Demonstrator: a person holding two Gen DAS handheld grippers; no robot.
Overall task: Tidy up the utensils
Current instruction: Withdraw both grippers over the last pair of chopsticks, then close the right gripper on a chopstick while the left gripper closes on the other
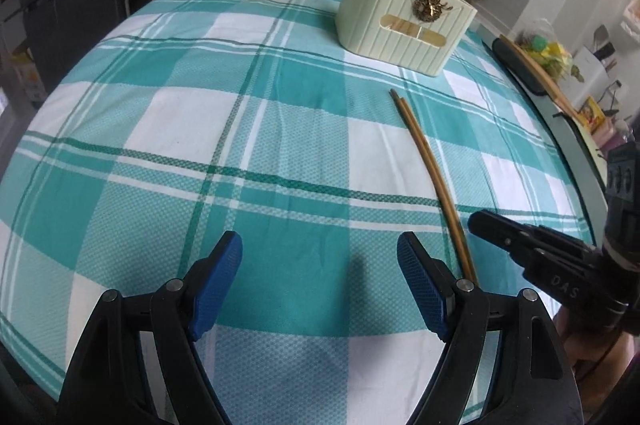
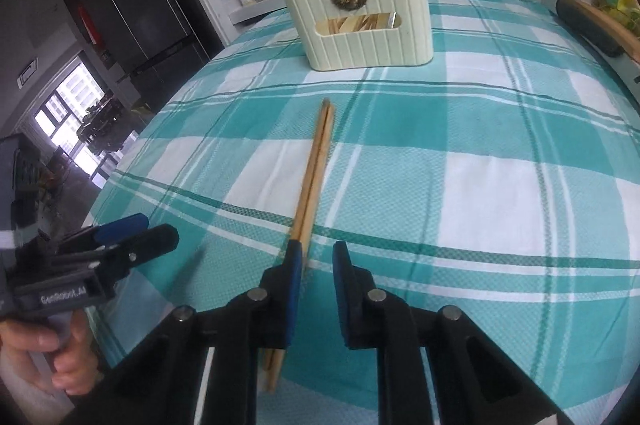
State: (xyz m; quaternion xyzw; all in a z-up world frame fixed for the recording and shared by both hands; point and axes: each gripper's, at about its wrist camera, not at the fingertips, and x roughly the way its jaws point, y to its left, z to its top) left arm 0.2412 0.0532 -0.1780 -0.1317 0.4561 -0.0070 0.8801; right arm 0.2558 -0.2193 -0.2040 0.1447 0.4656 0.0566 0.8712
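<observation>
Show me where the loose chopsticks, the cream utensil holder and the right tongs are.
loose chopsticks (image 2: pixel 316 169), right wrist view, middle of the pair's shafts on the cloth.
cream utensil holder (image 2: pixel 360 41), right wrist view, ribbed front wall below the window.
right tongs (image 2: pixel 316 257), right wrist view, midway between the blue fingertips.

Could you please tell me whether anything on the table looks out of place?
Yes: one pair of chopsticks lies loose on the checked tablecloth, short of the cream utensil holder, where other chopsticks stand upright. Nothing looks spilled or damaged.

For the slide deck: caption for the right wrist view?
Right tool poised over a chopstick pair on the checked cloth, pair between its open jaws; cream utensil holder beyond.
</observation>
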